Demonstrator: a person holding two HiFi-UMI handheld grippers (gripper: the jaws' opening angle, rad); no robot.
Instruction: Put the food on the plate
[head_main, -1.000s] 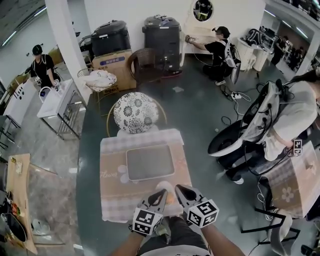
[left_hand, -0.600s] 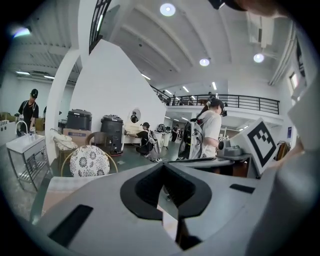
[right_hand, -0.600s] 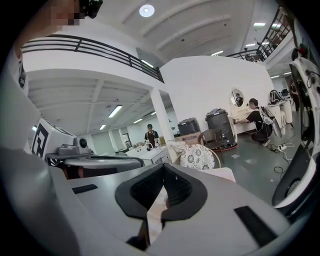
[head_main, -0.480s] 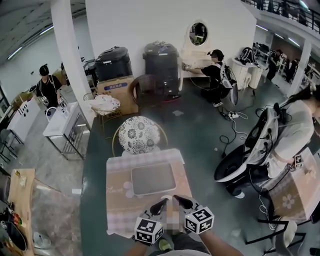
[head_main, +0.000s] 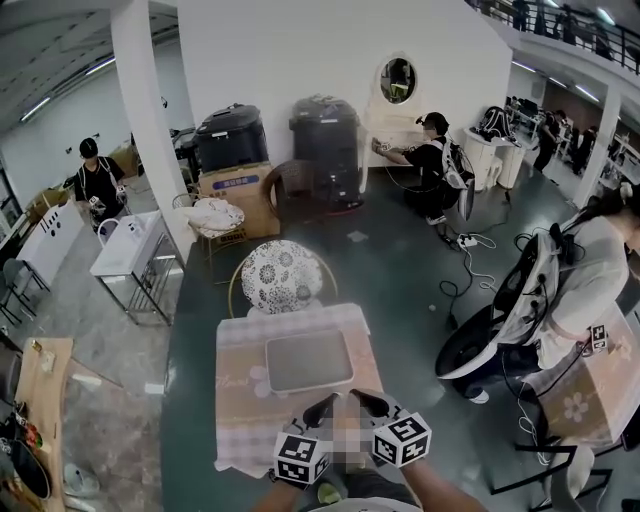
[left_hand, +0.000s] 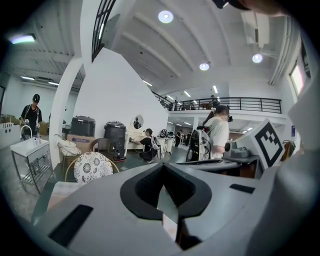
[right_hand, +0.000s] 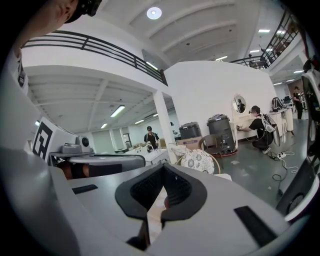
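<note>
Head view. A table (head_main: 240, 400) with a pale checked cloth stands low in the middle of the frame. A grey tray (head_main: 308, 360) lies on the middle of the table. A chair with a patterned cushion (head_main: 280, 277) is drawn up to the table's far edge. The left gripper (head_main: 325, 406) and the right gripper (head_main: 362, 400) are both over the table's near edge, side by side with their tips pointing toward the tray but short of it. Each reads as a single dark point, jaws pressed together. The spot on the table between them is obscured, so the food cannot be made out here. A standing person (head_main: 590, 270) is well to the right of the table.

Left gripper view. The left gripper (left_hand: 162, 167) has its jaws closed tip to tip with nothing pinched. Only pale cloth shows through the slit below the tips. The cushioned chair (left_hand: 92, 167) is seen beyond the table, to the left.

Right gripper view. The right gripper (right_hand: 163, 169) likewise has its jaws meeting at the tips and holding nothing. A small reddish patch (right_hand: 166, 201) shows through the slit, low over the table cloth. Whether this is the food cannot be determined. The cushioned chair (right_hand: 197, 161) stands beyond the table, to the right.
</note>
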